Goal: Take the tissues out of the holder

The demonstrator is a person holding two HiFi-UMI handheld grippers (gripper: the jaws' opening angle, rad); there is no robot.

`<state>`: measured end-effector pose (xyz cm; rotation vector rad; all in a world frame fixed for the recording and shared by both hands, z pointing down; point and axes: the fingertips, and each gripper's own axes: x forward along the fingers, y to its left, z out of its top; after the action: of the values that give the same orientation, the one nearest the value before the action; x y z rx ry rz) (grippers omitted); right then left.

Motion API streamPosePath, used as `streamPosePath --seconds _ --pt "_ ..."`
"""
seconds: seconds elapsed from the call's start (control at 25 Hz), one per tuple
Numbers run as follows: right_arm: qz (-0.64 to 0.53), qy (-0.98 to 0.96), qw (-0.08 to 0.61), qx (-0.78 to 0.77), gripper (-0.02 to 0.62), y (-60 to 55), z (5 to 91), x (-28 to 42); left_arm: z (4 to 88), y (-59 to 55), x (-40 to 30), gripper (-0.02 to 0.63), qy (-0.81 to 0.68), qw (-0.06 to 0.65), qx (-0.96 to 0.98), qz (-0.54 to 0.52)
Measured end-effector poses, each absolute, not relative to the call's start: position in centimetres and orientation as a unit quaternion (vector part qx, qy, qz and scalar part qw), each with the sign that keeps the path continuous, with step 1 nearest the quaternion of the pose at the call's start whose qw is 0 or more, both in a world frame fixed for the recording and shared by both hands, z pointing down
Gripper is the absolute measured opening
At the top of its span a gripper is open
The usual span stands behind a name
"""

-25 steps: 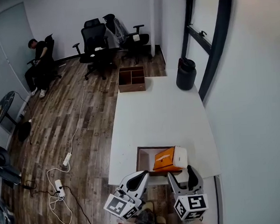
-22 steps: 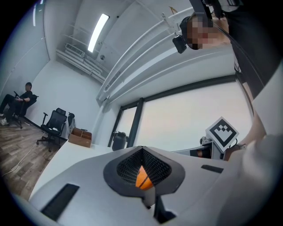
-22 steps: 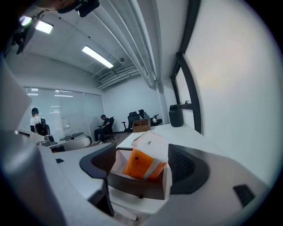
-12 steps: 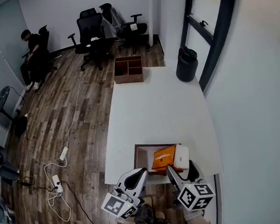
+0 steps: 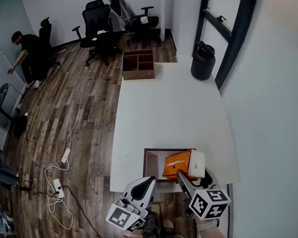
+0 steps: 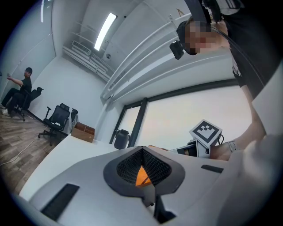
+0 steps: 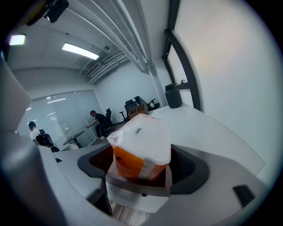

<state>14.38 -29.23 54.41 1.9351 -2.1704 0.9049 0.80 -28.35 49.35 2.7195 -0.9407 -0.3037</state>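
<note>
An orange and white tissue pack point(image 5: 181, 164) lies in the dark brown holder point(image 5: 151, 164) at the near edge of the white table point(image 5: 164, 115). My right gripper point(image 5: 194, 177) is open, one jaw on each side of the pack's near end. In the right gripper view the tissue pack point(image 7: 141, 145) stands between the wide jaws of the right gripper point(image 7: 141, 174), with dark pad showing on both sides, above the holder's wall point(image 7: 137, 192). My left gripper point(image 5: 149, 182) hovers off the table's near edge, left of the holder. In its own view the left gripper point(image 6: 142, 152) is shut and empty.
A wooden divided box point(image 5: 138, 65) and a black bin point(image 5: 203, 61) stand at the table's far end. On the wood floor to the left are office chairs point(image 5: 98, 17), a person point(image 5: 25, 53) and power strips with cables point(image 5: 65, 156). A wall runs along the right.
My right gripper has moved up to the tissue pack and its jaws have spread wider around it. The left gripper has hardly moved. The head view has shifted slightly.
</note>
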Motion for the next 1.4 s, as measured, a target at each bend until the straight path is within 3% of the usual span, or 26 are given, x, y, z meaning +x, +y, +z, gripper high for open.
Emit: streamPosePath --seconds 0.2,0.28,0.52,1.4 --pt "0.277 -0.723 0.072 0.628 0.387 -29.8 54.3 13.6 49.9 -28.6 -0.1 0.000 -0.336 0.125 0.928 -0.101" --pt "0.264 -0.726 0.083 0.630 0.318 -30.0 54.3 13.5 50.0 -28.7 -0.5 0.000 -0.340 0.125 0.927 -0.100" --pt "0.250 -0.739 0.105 0.617 0.281 -30.2 54.3 12.9 50.4 -28.6 -1.2 0.000 -0.349 0.129 0.923 -0.101" --pt "0.202 -0.764 0.048 0.610 0.279 -28.8 48.9 14.7 47.3 -28.1 -0.2 0.000 -0.347 0.106 0.926 -0.104"
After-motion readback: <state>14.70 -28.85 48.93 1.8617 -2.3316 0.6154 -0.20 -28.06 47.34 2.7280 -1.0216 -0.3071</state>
